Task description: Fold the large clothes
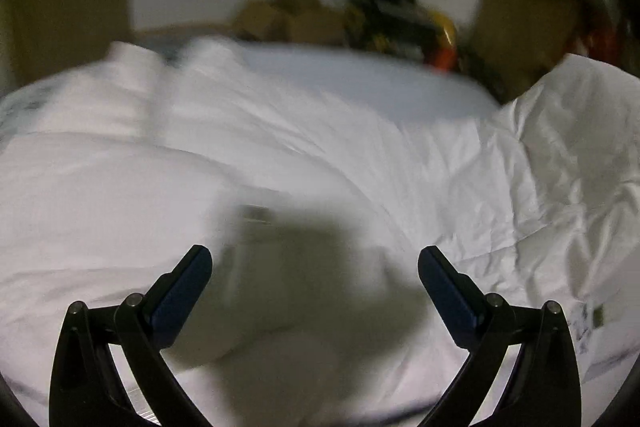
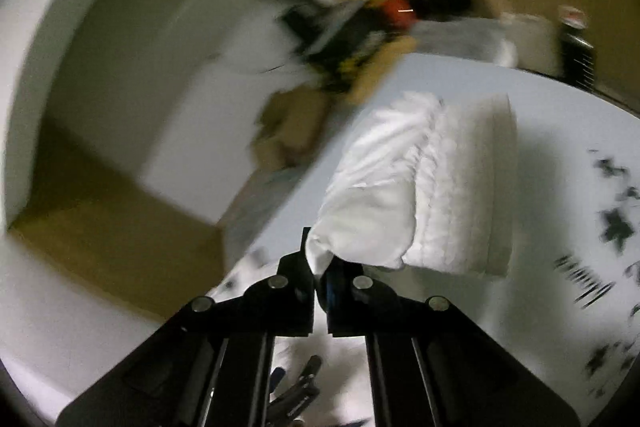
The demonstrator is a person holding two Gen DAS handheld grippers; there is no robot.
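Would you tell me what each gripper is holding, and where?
Right gripper pinches the white garment at a bunched corner; left gripper is open, holding nothing.

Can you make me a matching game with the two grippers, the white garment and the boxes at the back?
Things:
1. left gripper
2. right gripper
3. white garment
4. cardboard boxes

States:
A. brown, behind the bed
B. open, holding nothing
C. pinched by its corner
D. shut on cloth

Pairs: 1-B, 2-D, 3-C, 4-A
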